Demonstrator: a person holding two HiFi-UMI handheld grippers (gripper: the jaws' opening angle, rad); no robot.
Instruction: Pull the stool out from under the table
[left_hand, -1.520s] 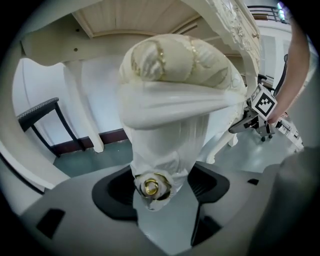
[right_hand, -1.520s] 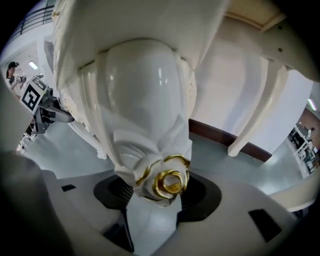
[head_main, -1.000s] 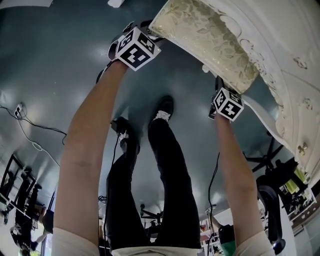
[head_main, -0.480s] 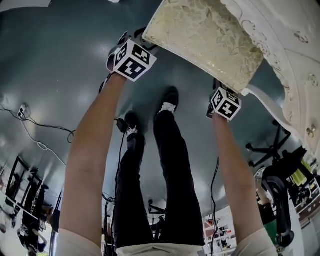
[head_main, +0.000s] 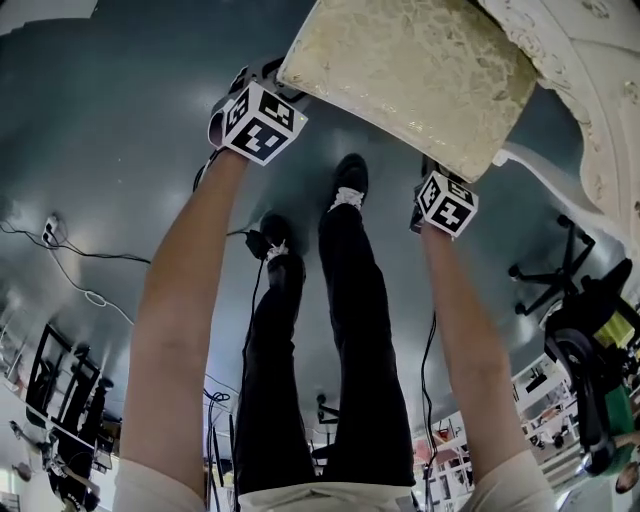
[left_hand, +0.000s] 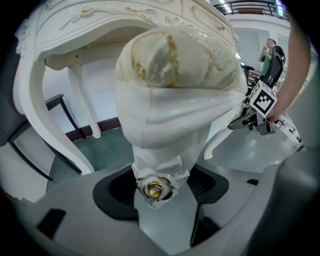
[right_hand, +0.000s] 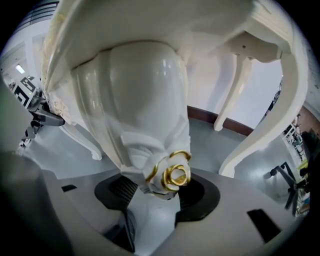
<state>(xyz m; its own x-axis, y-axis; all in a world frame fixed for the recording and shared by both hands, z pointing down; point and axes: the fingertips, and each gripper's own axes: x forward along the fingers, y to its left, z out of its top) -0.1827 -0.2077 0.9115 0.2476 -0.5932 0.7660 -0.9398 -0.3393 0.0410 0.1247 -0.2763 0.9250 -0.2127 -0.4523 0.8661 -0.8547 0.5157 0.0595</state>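
A white carved stool (head_main: 410, 75) with a cream brocade cushion stands at the top of the head view, mostly out from the white ornate table (head_main: 600, 90). My left gripper (head_main: 272, 80) is at the stool's near left corner and my right gripper (head_main: 433, 167) at its near right corner. In the left gripper view the leg's knee with a gold rose (left_hand: 155, 189) sits between the dark pads (left_hand: 117, 192), gripped. The right gripper view shows the other gold rose (right_hand: 175, 176) held the same way between its pads (right_hand: 197, 192).
The person's legs and black shoes (head_main: 350, 180) stand on the dark teal floor between the arms. Cables (head_main: 70, 285) trail at the left. A black office chair base (head_main: 560, 285) is at the right. Curved table legs (right_hand: 270, 130) rise behind the stool.
The stool has slid out from under the table toward the person, with both grippers still on its corners. More of the cushion shows, and the person's feet have stepped back.
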